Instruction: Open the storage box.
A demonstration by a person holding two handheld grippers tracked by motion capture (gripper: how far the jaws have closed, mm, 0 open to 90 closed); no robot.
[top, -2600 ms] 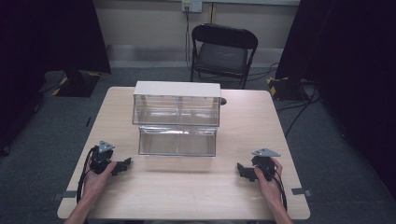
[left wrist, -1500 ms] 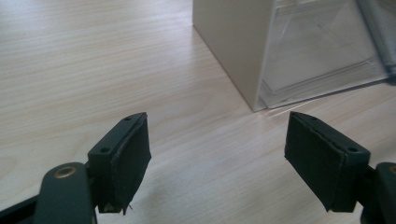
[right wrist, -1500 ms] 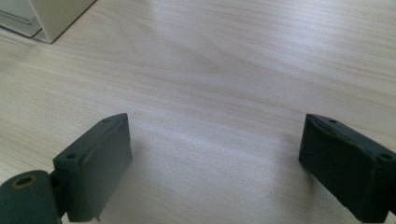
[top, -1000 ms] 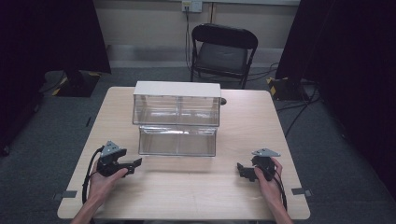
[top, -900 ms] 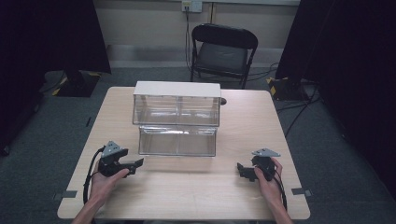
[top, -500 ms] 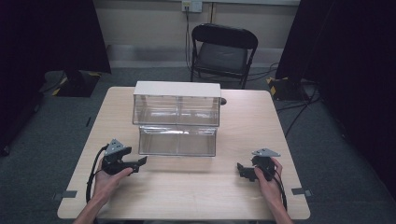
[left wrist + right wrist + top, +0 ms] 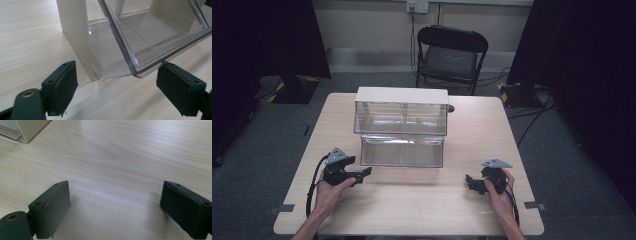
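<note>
High view: a two-tier clear plastic drawer unit [image 7: 401,125] stood near the middle of the wooden table [image 7: 422,200], with its lower drawer [image 7: 402,151] pulled out toward the person. A folding chair [image 7: 451,55] sat beyond the table's far edge.

Left gripper [image 7: 362,174]: held just beside the lower drawer's front left corner, jaws wide apart, gripping nothing. Left gripper view had the drawer's rounded clear corner [image 7: 140,70] lying between and just ahead of the two black pads [image 7: 61,85], not touching either. The cream side wall of the unit [image 7: 75,32] rose behind it.

Right gripper [image 7: 472,184]: resting low over bare table, well apart from the unit, jaws likewise spread and empty. Right gripper view showed a cream corner of the unit [image 7: 30,128] at upper left.

Handling, as judged: the drawer looked like thin, rigid, glossy plastic. Probably light, stiff, and slick against the pads; hard squeezing could crack or flex the wall. Nothing could be seen inside it, so little weight expected. Best hold seemed to be the front wall near its rim or corner, where the moulded lip is thicker, one pad inside and one outside. A push on the flat front face would likely slide it home, provided the unit itself did not skate on the smooth table.
</note>
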